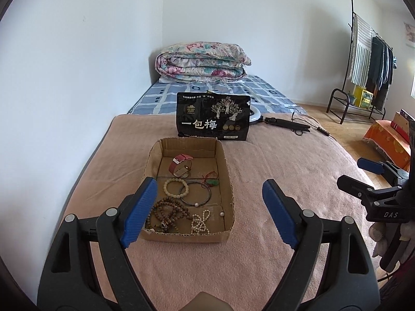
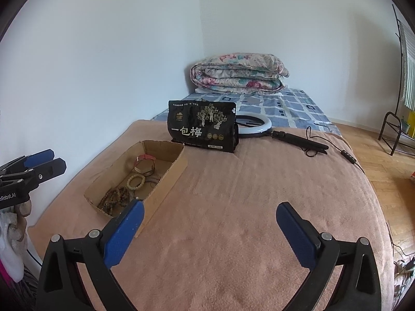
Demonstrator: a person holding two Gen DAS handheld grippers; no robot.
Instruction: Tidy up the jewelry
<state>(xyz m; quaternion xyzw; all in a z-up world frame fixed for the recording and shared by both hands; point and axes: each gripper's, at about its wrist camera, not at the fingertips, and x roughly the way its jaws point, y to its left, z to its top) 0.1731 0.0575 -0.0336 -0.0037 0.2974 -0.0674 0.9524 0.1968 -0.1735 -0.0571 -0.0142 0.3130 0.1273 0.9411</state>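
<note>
An open cardboard box (image 1: 186, 236) lies on the pink blanket and holds the jewelry. Inside are a red-strapped watch (image 1: 180, 166), a cream bead bracelet (image 1: 176, 188), a thin metal bangle (image 1: 196, 195), a brown wooden bead strand (image 1: 166, 213), a white pearl strand (image 1: 200, 223) and a red cord with a green pendant (image 1: 211, 181). My left gripper (image 1: 210, 204) hovers open just before the box's near end, with nothing between its blue pads. My right gripper (image 2: 210, 224) stands open and empty over bare blanket, to the right of the box (image 2: 166, 186). In the right wrist view the left gripper (image 2: 55, 161) shows at the left edge.
A black snack bag (image 1: 214, 116) stands upright just behind the box. A ring light (image 2: 255, 124) with its cable lies behind it to the right. A folded floral quilt (image 1: 202, 61) sits at the bed's far end. A wall runs along the left; a clothes rack (image 1: 368, 59) stands far right.
</note>
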